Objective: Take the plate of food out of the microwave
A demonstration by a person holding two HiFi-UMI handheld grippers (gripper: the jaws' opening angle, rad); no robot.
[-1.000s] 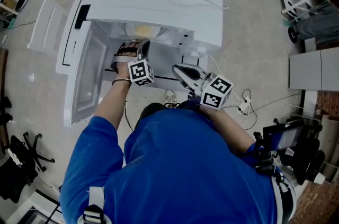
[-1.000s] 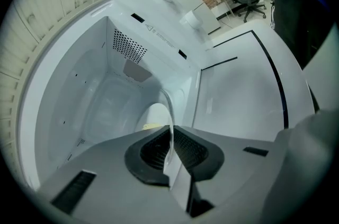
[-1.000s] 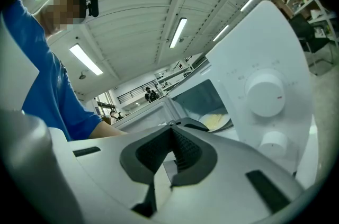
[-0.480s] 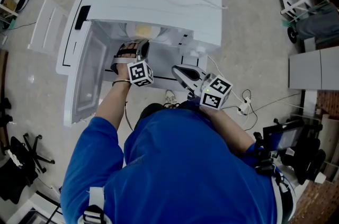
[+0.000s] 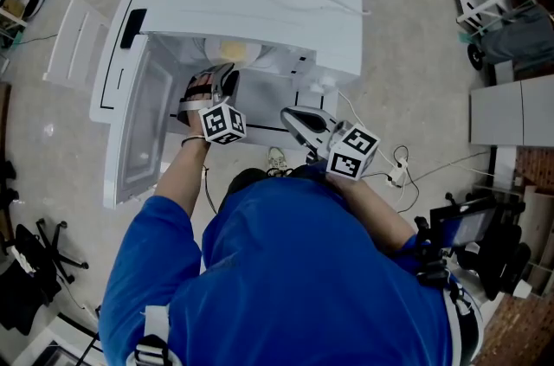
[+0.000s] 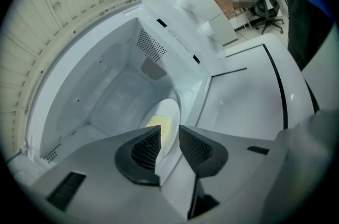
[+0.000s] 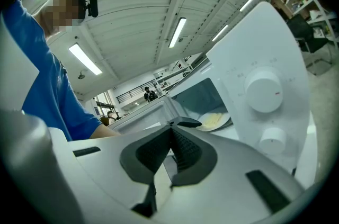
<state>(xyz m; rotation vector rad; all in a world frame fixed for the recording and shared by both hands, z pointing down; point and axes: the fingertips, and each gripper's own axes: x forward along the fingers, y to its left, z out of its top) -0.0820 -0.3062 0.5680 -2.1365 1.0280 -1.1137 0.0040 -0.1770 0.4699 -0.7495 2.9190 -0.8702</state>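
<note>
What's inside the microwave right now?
One white plate with yellow food on it. Its near edge lies between the left gripper's jaws, which have just been opening and hide part of it.

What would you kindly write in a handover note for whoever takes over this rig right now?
Left gripper: open, its jaws have just been opening, reached into the microwave; the plate rim shows in the gap, not gripped.
Right gripper: shut, empty, outside near the dials.
Done: door open, left gripper at the plate.
Left: close on the rim, draw the plate of food out.
</note>
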